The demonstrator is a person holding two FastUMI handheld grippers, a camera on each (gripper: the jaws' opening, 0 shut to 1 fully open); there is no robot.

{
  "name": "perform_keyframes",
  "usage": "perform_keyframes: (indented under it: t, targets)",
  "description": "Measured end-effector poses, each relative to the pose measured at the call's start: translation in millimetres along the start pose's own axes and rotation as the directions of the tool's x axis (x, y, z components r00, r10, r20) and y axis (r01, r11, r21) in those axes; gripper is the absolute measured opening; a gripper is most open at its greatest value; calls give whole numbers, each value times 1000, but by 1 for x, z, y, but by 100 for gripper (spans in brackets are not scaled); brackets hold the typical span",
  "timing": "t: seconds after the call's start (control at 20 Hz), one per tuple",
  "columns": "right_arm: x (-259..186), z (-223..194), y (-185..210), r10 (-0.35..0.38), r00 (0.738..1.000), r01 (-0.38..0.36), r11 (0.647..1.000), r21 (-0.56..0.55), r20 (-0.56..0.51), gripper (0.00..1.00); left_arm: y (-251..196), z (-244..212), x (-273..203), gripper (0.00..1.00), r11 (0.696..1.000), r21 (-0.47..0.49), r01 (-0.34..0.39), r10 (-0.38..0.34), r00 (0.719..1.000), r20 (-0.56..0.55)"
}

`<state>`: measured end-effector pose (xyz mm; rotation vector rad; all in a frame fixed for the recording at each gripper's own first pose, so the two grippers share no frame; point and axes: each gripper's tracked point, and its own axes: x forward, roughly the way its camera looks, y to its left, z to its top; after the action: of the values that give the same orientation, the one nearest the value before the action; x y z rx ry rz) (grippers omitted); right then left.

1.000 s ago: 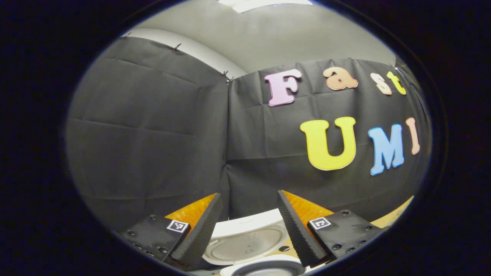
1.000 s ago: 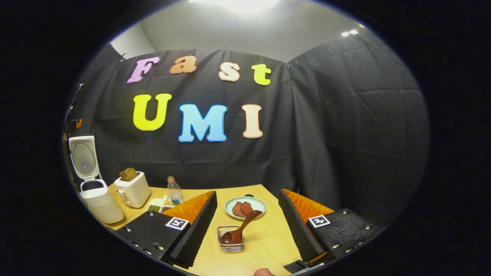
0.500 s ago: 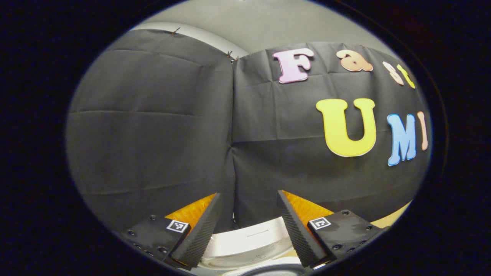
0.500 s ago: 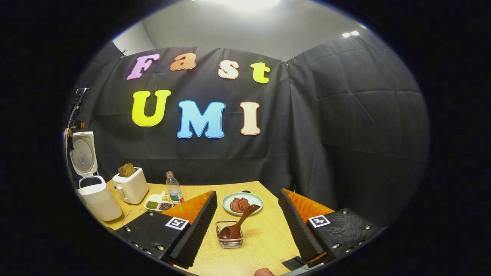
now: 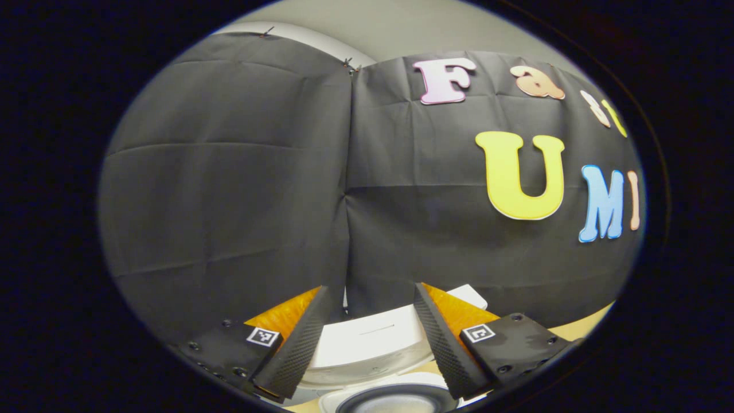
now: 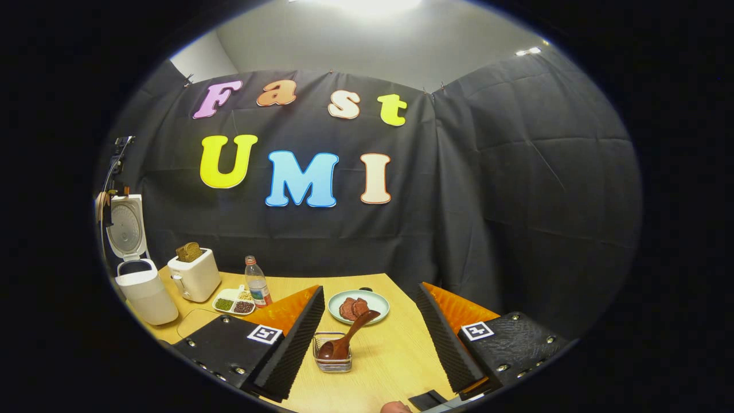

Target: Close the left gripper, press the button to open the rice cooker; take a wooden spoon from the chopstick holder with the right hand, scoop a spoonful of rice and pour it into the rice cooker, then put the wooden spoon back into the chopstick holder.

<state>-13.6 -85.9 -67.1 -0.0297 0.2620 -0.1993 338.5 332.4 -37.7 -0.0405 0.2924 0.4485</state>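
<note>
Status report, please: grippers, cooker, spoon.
Both hand-held grippers open, empty. Rice cooker lid up. Wooden spoon in chopstick holder, ahead of right hand-held gripper. Path clear.

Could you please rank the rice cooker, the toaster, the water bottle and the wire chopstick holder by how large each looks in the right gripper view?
1. rice cooker, lid open
2. toaster
3. water bottle and chopstick holder: look alike; the holder sits nearer the camera, so not ranked.

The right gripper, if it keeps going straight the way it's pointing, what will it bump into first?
Probably the wooden spoon standing in the wire chopstick holder, which sits on the table between the right gripper and its open fingers. Beyond it lies a plate of food. Depth is hard to judge.
</note>
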Motion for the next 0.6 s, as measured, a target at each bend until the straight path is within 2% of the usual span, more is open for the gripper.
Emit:
perform_keyframes:
  t: [0.15,0.2,0.4,0.45,0.6]
  targets:
    - [6,0,-8,18,1000,-18,1000,11,-2,98,-9,-6,-21,100,1000,2,-2,2,1000,-5]
    - [8,2,-10,25,1000,-25,1000,10,-1,98,-12,-8,-27,96,1000,4,-2,2,1000,-7]
    - [20,8,-19,54,998,-54,999,6,10,98,-23,-18,-49,96,1000,5,2,-2,1000,-15]
    - [23,9,-20,63,998,-63,998,2,11,98,-25,-20,-54,100,1000,5,2,-2,1000,-16]
    - [31,12,-27,86,996,-86,996,-11,16,98,-34,-29,-70,100,1000,1,1,-1,1000,-22]
